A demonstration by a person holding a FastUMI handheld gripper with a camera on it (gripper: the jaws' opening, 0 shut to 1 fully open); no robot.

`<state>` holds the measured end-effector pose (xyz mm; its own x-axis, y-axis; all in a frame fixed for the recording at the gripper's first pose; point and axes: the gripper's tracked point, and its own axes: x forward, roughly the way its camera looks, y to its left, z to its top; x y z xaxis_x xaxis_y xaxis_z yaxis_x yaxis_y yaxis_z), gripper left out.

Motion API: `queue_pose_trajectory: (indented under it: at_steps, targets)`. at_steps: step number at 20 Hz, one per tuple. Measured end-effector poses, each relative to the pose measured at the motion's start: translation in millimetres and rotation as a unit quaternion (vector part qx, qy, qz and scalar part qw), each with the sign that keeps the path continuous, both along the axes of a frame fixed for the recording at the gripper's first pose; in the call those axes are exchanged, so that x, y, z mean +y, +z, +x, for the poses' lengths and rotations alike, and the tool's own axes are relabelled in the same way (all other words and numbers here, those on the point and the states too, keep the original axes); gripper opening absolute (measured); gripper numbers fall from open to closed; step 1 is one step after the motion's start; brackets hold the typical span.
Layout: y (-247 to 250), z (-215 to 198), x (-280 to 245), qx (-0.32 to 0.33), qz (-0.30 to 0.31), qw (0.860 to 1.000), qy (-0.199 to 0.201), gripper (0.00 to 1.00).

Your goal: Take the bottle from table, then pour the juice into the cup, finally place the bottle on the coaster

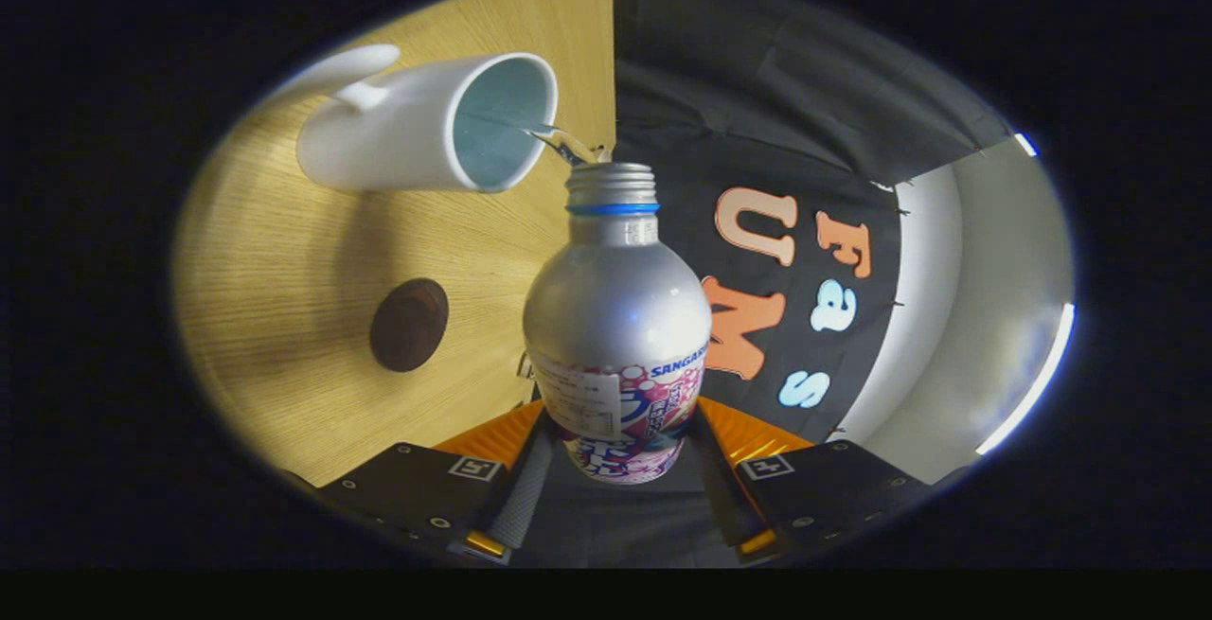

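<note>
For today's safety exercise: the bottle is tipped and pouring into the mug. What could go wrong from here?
1. The thin stream enters just at the mug rim; a small wobble could spill it onto the table.
2. The hand-held gripper grips only the bottle base, so it might slip.

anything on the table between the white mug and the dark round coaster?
Nothing. In the gripper view, bare wooden table separates the white ceramic mug from the dark round coaster. The gripper is shut on the silver metal bottle.
</note>
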<state>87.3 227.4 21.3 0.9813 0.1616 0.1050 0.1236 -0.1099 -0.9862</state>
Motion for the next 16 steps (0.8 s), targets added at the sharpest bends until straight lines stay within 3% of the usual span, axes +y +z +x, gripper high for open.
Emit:
queue_pose_trajectory:
  at_steps: [16]
  targets:
    - [5.2,-1.1,2.7,0.006,-0.042,0.999,0.005,0.76]
